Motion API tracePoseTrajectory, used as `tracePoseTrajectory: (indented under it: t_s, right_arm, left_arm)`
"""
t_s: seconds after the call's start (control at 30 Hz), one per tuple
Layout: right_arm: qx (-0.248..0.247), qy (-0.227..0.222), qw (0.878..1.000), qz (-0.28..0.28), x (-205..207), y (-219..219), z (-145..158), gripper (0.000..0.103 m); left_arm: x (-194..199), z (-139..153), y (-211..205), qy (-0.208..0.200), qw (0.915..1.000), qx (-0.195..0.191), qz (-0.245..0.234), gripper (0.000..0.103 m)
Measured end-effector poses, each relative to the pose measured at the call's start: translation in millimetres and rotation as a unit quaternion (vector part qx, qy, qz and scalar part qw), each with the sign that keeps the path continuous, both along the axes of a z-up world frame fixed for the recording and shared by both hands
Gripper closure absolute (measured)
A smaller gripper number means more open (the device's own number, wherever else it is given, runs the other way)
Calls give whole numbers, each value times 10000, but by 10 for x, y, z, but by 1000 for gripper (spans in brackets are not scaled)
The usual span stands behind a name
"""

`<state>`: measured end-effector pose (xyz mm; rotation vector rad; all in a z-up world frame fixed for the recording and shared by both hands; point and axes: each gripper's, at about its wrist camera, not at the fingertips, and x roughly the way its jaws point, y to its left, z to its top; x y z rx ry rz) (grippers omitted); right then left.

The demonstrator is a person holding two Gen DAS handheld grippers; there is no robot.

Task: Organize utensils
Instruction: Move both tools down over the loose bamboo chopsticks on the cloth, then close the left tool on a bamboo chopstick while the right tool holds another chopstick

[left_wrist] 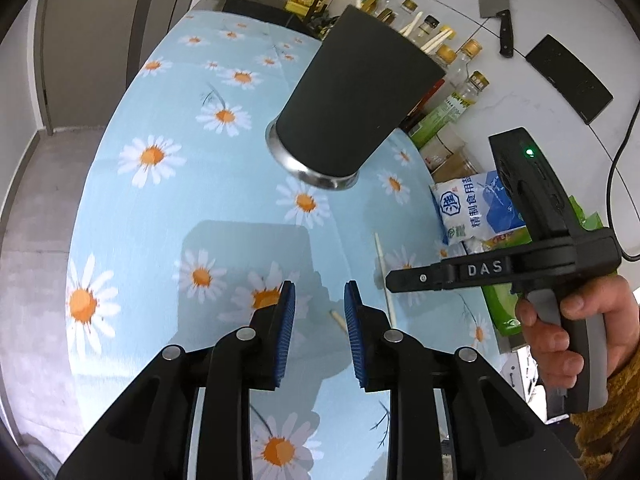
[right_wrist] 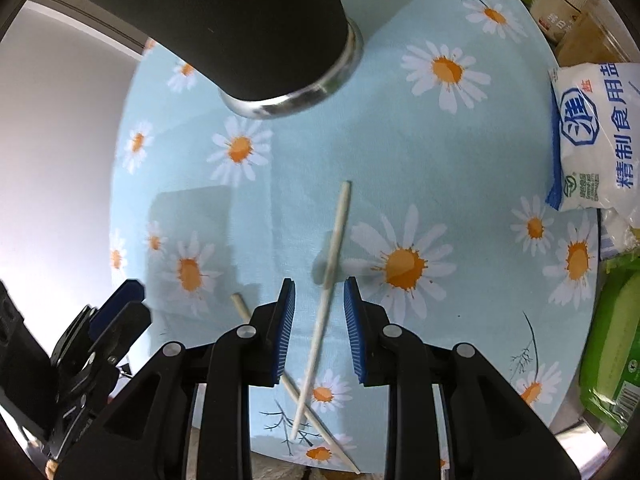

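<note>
A black utensil holder (left_wrist: 348, 96) with a steel base stands on the daisy-print tablecloth (left_wrist: 168, 208), with several pale chopsticks sticking out of its top. Two more chopsticks lie crossed on the cloth. My right gripper (right_wrist: 320, 324) points down over them, open, and the longer chopstick (right_wrist: 334, 240) runs between its blue pads (right_wrist: 286, 328) without being pinched. The other chopstick (right_wrist: 240, 304) passes under the left finger. My left gripper (left_wrist: 320, 328) hovers open above the cloth with nothing in it, a chopstick tip (left_wrist: 338, 320) below. The right gripper (left_wrist: 396, 280) shows at the right, held by a hand (left_wrist: 572, 320).
A white and blue salt bag (right_wrist: 592, 136) and a green packet (right_wrist: 616, 340) lie at the table's right edge. Glass bottles (left_wrist: 460, 64) crowd behind the holder. A cleaver (left_wrist: 494, 0) hangs on the wall. The table drops off to the floor on the left.
</note>
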<state>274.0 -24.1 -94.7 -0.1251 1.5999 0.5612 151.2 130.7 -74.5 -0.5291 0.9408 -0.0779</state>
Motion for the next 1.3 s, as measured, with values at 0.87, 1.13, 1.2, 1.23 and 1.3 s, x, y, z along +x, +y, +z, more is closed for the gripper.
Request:
tracePoseTrajectory:
  t_s: [0.87, 1.13, 1.2, 1.23, 1.3]
  right_arm:
    - [-1131, -318, 9930, -112, -130, 478, -169, 97]
    - [-980, -484, 9940, -31, -33, 322, 94, 98]
    - [-886, -506, 9948, 42, -29, 295, 160, 97]
    - [-830, -511, 9952, 79, -28, 282, 189, 97]
    - [-696, -539, 9960, 174, -18, 245, 248, 97]
  left_arm:
    - [-129, -278, 125, 560, 9924, -392, -1024, 75]
    - [-102, -259, 103, 695, 9896, -556, -1128, 76]
    - [-85, -275, 92, 777, 9897, -588, -1049, 75]
    - [-74, -290, 81, 825, 9900, -589, -979, 76]
    - [-41, -330, 43, 933, 9900, -609, -866, 75]
